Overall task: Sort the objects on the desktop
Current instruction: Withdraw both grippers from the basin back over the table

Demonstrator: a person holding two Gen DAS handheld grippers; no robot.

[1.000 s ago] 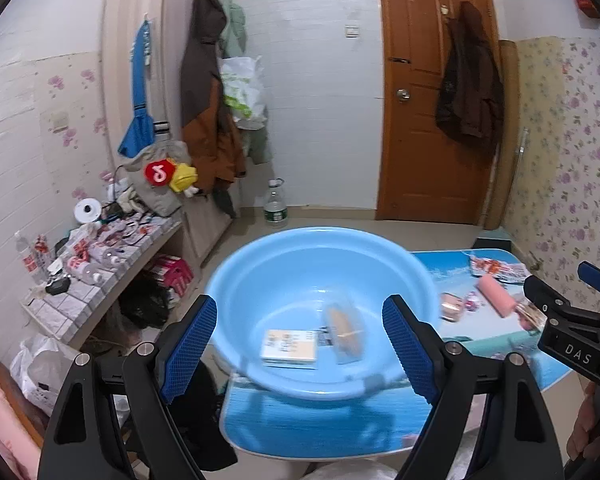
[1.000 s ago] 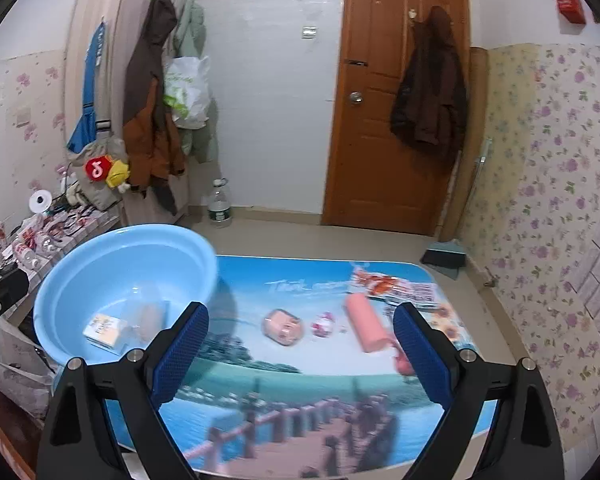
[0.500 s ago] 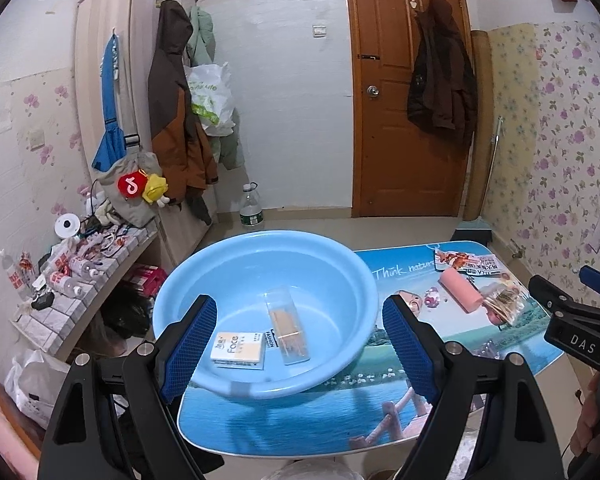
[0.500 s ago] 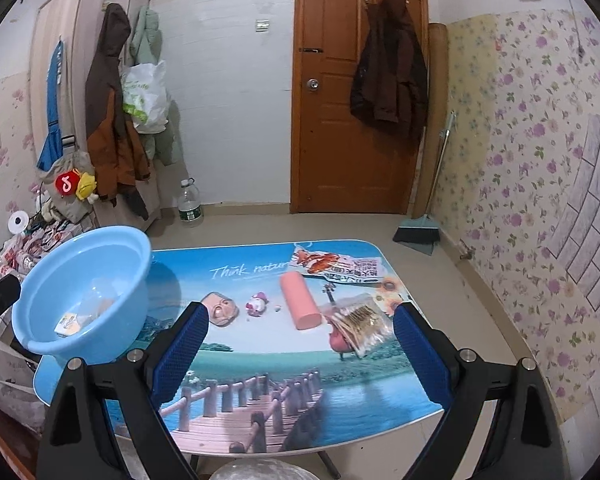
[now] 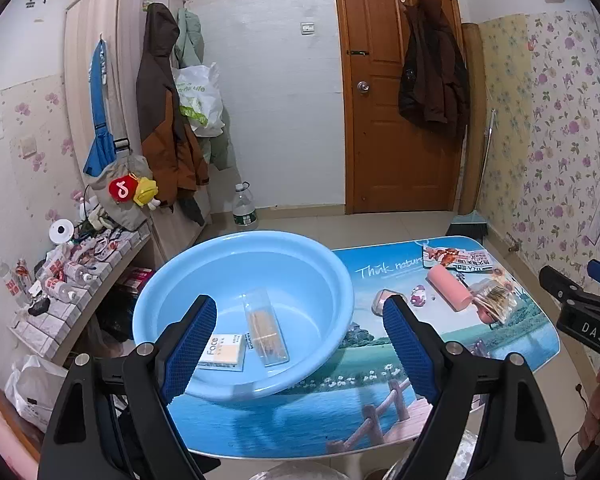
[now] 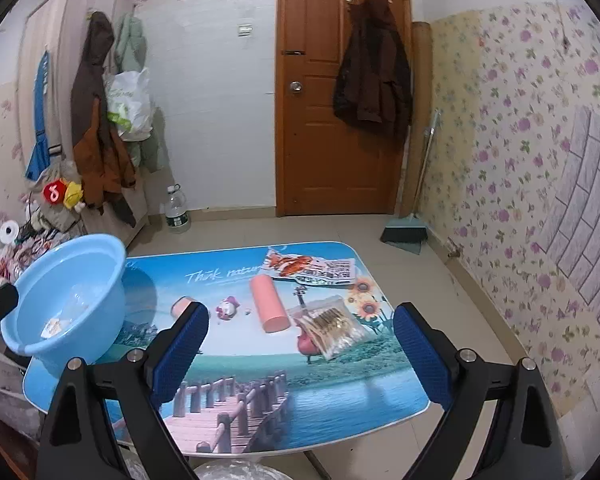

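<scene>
One blue basin [image 5: 244,264] sits at the bench's [image 6: 340,392] left end, holding two things — a white "Face" packet [image 5: 224,352] and a clear sleeve of sticks [image 5: 265,328]. Right of it on the bench lie a pink roll [image 6: 269,304], a clear bag of brown bits [image 6: 332,326], a printed leaflet [image 6: 312,268], a small figure [image 6: 227,307] and a pink jar [image 6: 180,305], half hidden by a finger. The left tool [image 5: 296,344] and right tool [image 6: 300,354] are both spread wide, empty. Behind: tiled floor, one wooden door [image 6: 340,92], flowered wallpaper.
</scene>
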